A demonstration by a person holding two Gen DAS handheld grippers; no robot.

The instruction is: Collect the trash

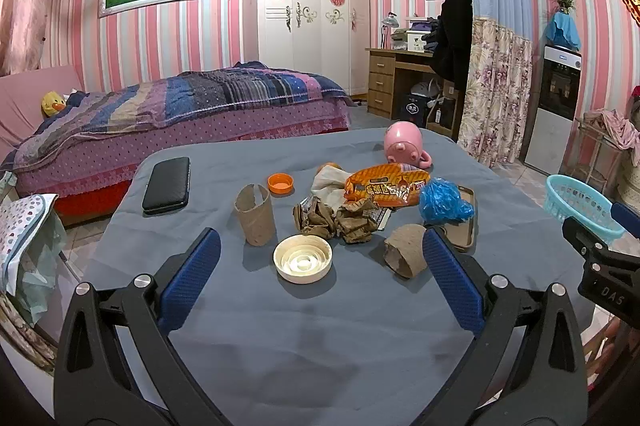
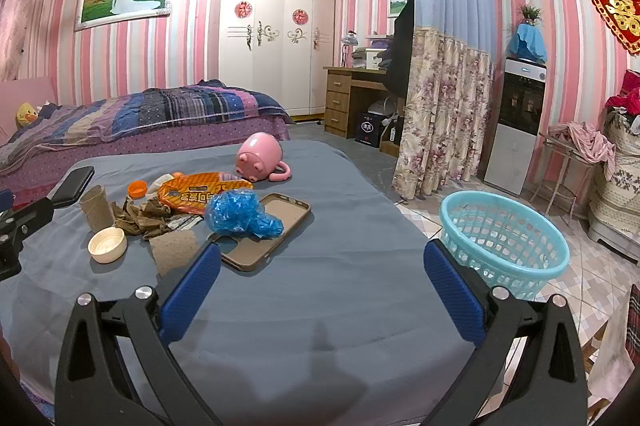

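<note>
So both claws are hanging above the near end of a table (image 1: 320, 346) covered in a blue-grey cloth, and neither is pinching anything: the left gripper (image 1: 320, 258) has its blue pads spread wide with bare cloth between them, and the right gripper (image 2: 320, 266) is spread just as wide over its own bare patch of cloth. The trash sits in a loose cluster around the middle of the table, ahead of the left gripper. Nearest to it is a cream plastic lid (image 1: 303, 259) lying open side up, with a standing cardboard tube (image 1: 255, 214) to its left and a torn bit of cardboard (image 1: 405, 255) just beside the right-hand pad. Behind those there's a wad of crumpled brown paper (image 1: 336, 220), an orange snack wrapper (image 1: 386, 189), a small orange cap (image 1: 280, 183), and a scrunched blue plastic bag (image 1: 442, 201) that rests on a tan phone case (image 2: 266, 234) (that one's clearest from the right wrist view). A black phone (image 1: 167, 185) lies off to the left, well apart from the pile, and a pink mug (image 1: 404, 145) is tipped on its side at the far end. The teal basket (image 2: 505, 236) stands on the tiled floor just off the table's right edge, right beside the right gripper's outer finger in its own view.
</note>
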